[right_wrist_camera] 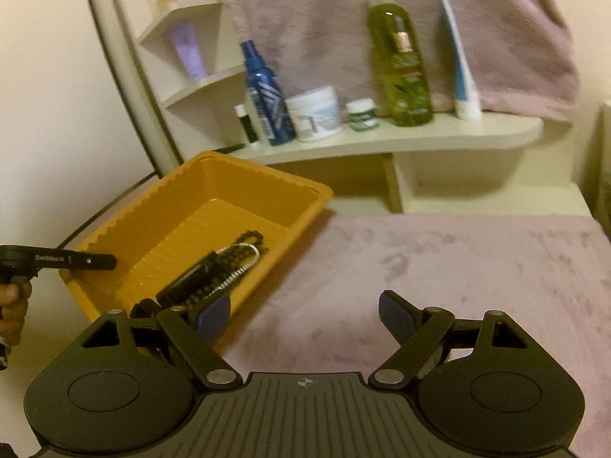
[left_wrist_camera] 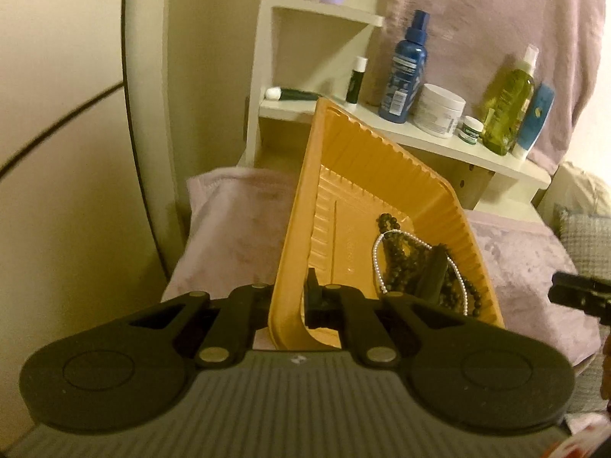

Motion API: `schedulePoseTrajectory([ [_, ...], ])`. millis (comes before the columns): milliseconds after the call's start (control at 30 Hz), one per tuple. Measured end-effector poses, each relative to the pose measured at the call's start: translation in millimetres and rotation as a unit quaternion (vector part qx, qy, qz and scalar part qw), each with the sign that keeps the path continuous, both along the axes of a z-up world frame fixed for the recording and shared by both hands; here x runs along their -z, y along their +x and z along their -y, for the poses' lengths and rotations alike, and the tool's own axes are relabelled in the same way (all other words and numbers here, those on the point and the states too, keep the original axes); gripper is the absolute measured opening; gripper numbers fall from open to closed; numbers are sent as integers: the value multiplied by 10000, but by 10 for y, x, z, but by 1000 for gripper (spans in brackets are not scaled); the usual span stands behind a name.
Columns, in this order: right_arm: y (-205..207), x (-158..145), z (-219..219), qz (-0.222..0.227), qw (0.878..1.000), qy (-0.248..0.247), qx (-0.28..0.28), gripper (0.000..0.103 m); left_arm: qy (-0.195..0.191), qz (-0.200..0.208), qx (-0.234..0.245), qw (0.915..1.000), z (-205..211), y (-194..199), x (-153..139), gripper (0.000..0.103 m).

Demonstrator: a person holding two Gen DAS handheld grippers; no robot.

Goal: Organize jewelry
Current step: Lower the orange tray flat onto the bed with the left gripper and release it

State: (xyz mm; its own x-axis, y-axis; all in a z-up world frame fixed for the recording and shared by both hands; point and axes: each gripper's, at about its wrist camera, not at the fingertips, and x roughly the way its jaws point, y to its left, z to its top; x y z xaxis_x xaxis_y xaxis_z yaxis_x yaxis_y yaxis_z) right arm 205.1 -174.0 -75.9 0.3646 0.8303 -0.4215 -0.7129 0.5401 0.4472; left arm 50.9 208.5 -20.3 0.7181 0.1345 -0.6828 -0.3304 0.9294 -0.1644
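My left gripper (left_wrist_camera: 292,297) is shut on the near wall of an orange plastic tray (left_wrist_camera: 382,141), one finger inside and one outside, and the tray hangs tilted. Heaped in its low corner are a dark bead necklace (left_wrist_camera: 401,259), a white pearl strand (left_wrist_camera: 376,255) and a black oblong object (left_wrist_camera: 433,274). In the right wrist view the tray (right_wrist_camera: 267,175) is at the left with the same black object (right_wrist_camera: 191,278), pearl strand (right_wrist_camera: 244,263) and dark beads (right_wrist_camera: 250,234). My right gripper (right_wrist_camera: 305,313) stands open over the pink blanket (right_wrist_camera: 439,267), holding nothing, just right of the tray.
A cream shelf (right_wrist_camera: 420,133) behind carries a blue spray bottle (right_wrist_camera: 263,91), a white jar (right_wrist_camera: 317,112), a green bottle (right_wrist_camera: 397,61) and a tube (right_wrist_camera: 462,72). A curved pale frame (right_wrist_camera: 126,76) rises at the left. A hand (right_wrist_camera: 11,305) holds the left gripper's handle.
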Motion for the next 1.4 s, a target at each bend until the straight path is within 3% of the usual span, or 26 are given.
schedulePoseTrajectory([
  [200, -107, 12, 102, -73, 9996, -128, 236, 85, -842, 62, -212, 9962, -321, -44, 278, 6],
  [400, -202, 15, 154, -190, 9984, -185, 493, 85, -1368, 106, -341, 9899, -495, -94, 490, 8],
  [467, -221, 6, 160, -227, 9979, -195, 577, 85, -1471, 171, -363, 9883, -510, -105, 521, 14],
  [600, -269, -39, 217, -300, 9968, -128, 732, 85, -1555, 319, -392, 9865, -534, -180, 519, 47],
  [700, -282, -81, 288, -449, 9946, -9, 936, 85, -1542, 481, -575, 9852, -581, -305, 462, 75],
  [800, -298, -132, 386, -622, 9903, 64, 1241, 85, -1519, 617, -762, 9835, -630, -473, 372, 84],
  [967, -394, -267, 509, -909, 9787, -341, 1810, 85, -879, 670, -1070, 9881, -496, -791, 59, 92],
  [1133, -644, -383, 558, -994, 9726, -789, 1950, 85, -360, 563, -816, 9944, -98, -967, -253, 102],
  [1400, -1062, -551, 552, -1030, 9754, -1050, 1641, 85, -305, 289, 8, 9991, 578, -963, -460, 102],
])
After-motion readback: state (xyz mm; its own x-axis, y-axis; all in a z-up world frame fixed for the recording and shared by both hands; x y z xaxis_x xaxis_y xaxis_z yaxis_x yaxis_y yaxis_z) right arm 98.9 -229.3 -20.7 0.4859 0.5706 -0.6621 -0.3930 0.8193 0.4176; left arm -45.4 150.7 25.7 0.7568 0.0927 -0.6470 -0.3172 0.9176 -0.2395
